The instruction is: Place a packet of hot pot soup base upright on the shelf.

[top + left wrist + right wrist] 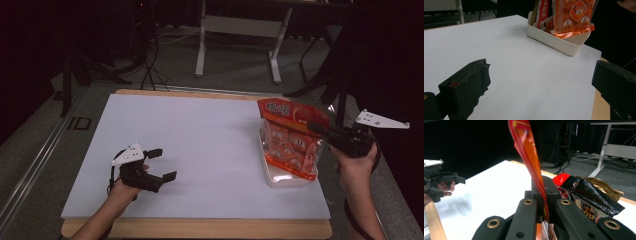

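The right gripper point(316, 127) has its fingers clenched on the top edge of an orange snack bag point(292, 140), which stands upright in a white tray point(559, 42) at the right side of the white counter point(200, 150). A black-and-red packet point(586, 195) sits just beside it in the tray. The left gripper point(162, 164), fingers released and holding nothing, rests well apart from the tray, low over the counter's near left part.

The right tool point(316, 127) pinches a crinkly orange snack bag point(291, 137) over a white plastic tray point(278, 178) at the tabletop's point(200, 150) three o'clock; the left tool point(162, 164) gapes at seven.
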A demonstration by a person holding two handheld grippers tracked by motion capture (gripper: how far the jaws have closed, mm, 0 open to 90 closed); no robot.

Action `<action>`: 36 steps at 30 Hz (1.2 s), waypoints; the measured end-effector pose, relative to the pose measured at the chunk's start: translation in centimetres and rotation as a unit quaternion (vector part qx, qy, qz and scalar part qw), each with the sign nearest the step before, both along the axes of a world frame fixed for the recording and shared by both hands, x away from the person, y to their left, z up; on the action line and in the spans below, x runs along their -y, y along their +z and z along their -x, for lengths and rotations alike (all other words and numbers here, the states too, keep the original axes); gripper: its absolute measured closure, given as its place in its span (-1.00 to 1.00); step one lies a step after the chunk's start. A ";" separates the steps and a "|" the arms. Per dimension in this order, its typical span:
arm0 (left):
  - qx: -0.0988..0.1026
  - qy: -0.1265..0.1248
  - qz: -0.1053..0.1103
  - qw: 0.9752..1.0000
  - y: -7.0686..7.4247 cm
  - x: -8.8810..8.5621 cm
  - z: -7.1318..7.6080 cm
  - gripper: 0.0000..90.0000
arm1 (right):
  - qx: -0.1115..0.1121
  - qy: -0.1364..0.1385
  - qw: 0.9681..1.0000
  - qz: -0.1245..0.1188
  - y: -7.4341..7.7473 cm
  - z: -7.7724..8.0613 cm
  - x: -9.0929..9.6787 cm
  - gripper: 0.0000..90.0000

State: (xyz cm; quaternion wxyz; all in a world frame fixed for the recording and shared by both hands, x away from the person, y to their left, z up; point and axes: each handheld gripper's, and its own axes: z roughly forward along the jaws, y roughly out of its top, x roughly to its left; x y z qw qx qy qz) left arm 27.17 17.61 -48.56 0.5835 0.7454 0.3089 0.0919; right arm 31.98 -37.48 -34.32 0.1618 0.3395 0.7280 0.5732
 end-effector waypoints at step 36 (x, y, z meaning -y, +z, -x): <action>-0.011 0.010 -0.005 1.000 -1.3 -0.3 -0.3 -0.98 | -0.048 -0.043 0.996 -0.053 -7.2 0.5 3.4 0.98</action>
